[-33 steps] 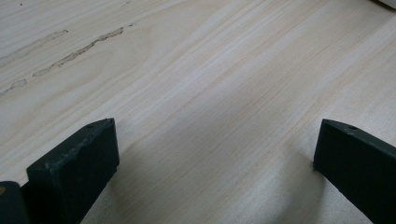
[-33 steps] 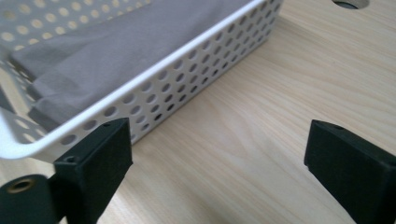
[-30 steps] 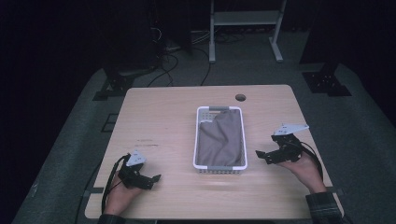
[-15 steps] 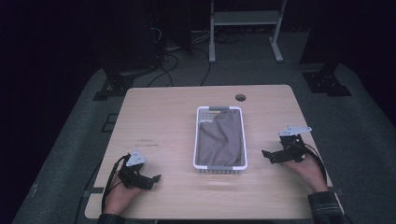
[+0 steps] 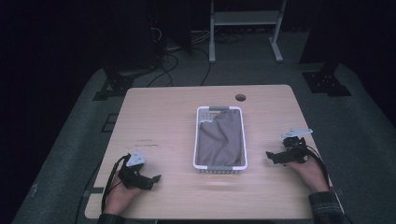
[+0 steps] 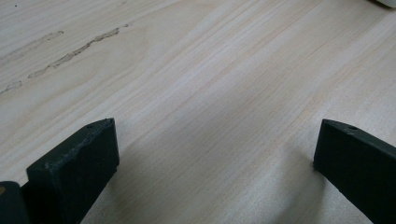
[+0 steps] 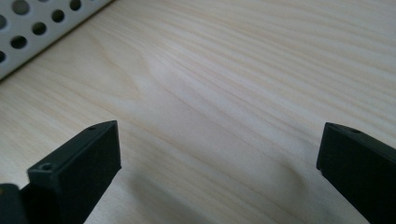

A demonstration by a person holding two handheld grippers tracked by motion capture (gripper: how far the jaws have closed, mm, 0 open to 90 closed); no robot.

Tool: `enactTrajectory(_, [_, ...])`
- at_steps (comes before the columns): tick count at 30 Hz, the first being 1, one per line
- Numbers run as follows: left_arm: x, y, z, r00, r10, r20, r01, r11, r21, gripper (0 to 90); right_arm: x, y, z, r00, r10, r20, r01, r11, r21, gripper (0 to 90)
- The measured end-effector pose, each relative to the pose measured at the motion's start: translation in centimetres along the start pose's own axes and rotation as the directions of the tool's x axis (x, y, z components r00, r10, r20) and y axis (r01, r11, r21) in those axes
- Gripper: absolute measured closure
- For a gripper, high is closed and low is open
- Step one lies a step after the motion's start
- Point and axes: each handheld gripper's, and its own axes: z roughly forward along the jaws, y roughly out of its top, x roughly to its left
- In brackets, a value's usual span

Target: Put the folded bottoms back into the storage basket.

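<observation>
Basket (image 5: 219, 110) first: the white perforated basket sits at the middle of the bench (image 5: 168, 116), long side running away from the person, with a grey cloth (image 5: 220, 140) lying crumpled inside it and covering most of its floor.

On the left, the left hand-held gripper (image 5: 153, 178) rests low on the bench near the front edge, well apart from the basket; in the left gripper view its jaws stand spread wide over bare wood with nothing between them. On the right, the right hand-held gripper (image 5: 272, 155) lies nearer the basket's front right corner, jaws likewise spread and empty, and the right gripper view catches the basket's holed wall (image 7: 28, 32) at its upper left.

Judging by this, the step in hand is the reach for the cloth. To do it well, the nearer right gripper should rise over the rim rather than nudge the light basket sideways, then come down on a raised fold and pinch only fabric. The cloth's folds are hard to read from the high view, so the best pinch point is probably the bunched far edge.
</observation>
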Motion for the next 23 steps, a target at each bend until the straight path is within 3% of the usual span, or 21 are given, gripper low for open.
enactTrajectory(5, [0.0,0.0,0.0,1.0,0.0,0.0,0.0,1.0,0.0,0.0,-0.5,-0.6,0.5,0.9997,0.023,0.001,-0.023,0.999,0.031,0.0])
enactTrajectory(13, [0.0,0.0,0.0,1.0,0.001,0.001,-0.001,1.0,0.0,0.0,-0.7,-1.2,0.6,0.9999,0.012,0.01,-0.012,1.0,-0.025,0.0])
enactTrajectory(23, [0.0,0.0,0.0,1.0,0.002,0.002,-0.002,1.0,0.0,0.0,-0.7,-1.2,0.5,0.9999,0.014,0.009,-0.014,1.0,-0.025,0.0])
